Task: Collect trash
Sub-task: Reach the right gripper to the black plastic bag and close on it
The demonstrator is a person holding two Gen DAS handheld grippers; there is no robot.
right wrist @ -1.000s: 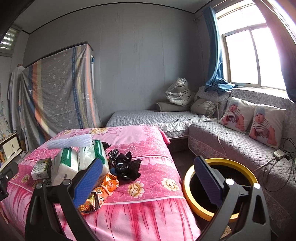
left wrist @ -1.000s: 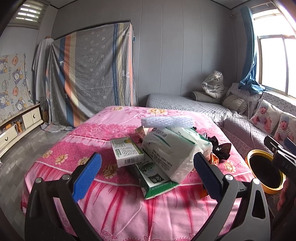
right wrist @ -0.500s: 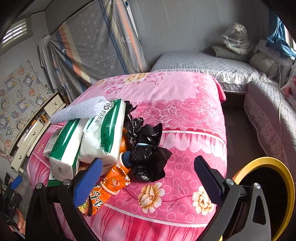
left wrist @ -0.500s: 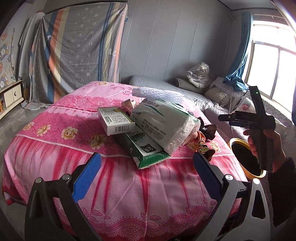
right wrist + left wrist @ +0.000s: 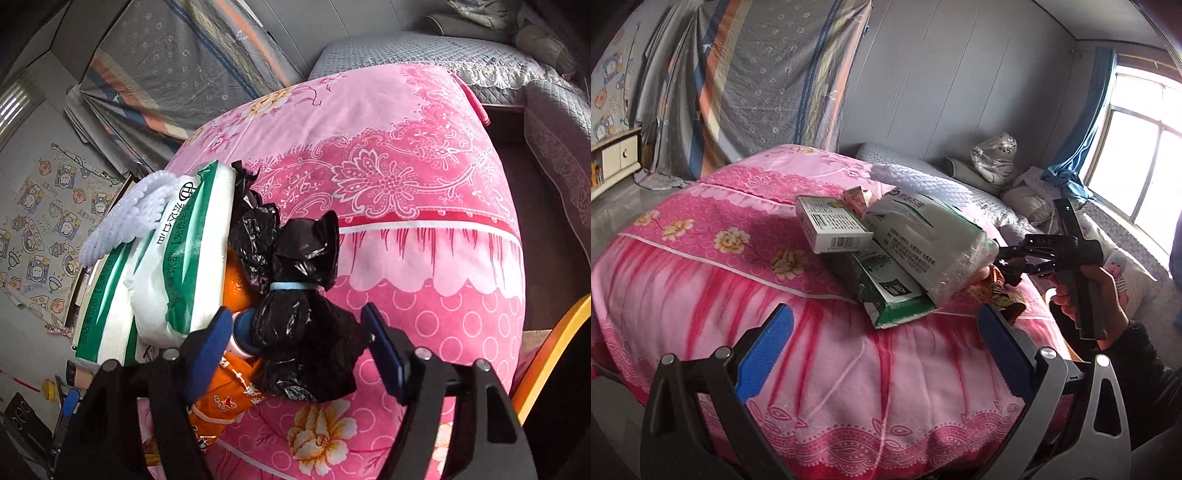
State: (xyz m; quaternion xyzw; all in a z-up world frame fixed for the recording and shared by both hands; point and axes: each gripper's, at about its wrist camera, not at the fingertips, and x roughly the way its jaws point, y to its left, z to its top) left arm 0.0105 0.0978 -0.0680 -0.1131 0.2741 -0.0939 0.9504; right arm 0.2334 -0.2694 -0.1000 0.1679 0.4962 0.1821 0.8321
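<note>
Swung from the yellow bin [image 5: 546,354] onto the pink bed [image 5: 424,155], the right gripper [image 5: 295,343] tilts down, jaws just narrowed around the tied black bag [image 5: 303,332] at six o'clock, pads not visibly pressing. Left gripper [image 5: 882,343] hovers, jaws apart.

A tissue pack [image 5: 177,258] lies on the bed [image 5: 424,155] with a tied bag [image 5: 303,325] just to its right. A small box [image 5: 831,225] rests on the pack's left side, a carton [image 5: 886,291] lies beneath both, and a bin [image 5: 546,354] stands right of the bed.
</note>
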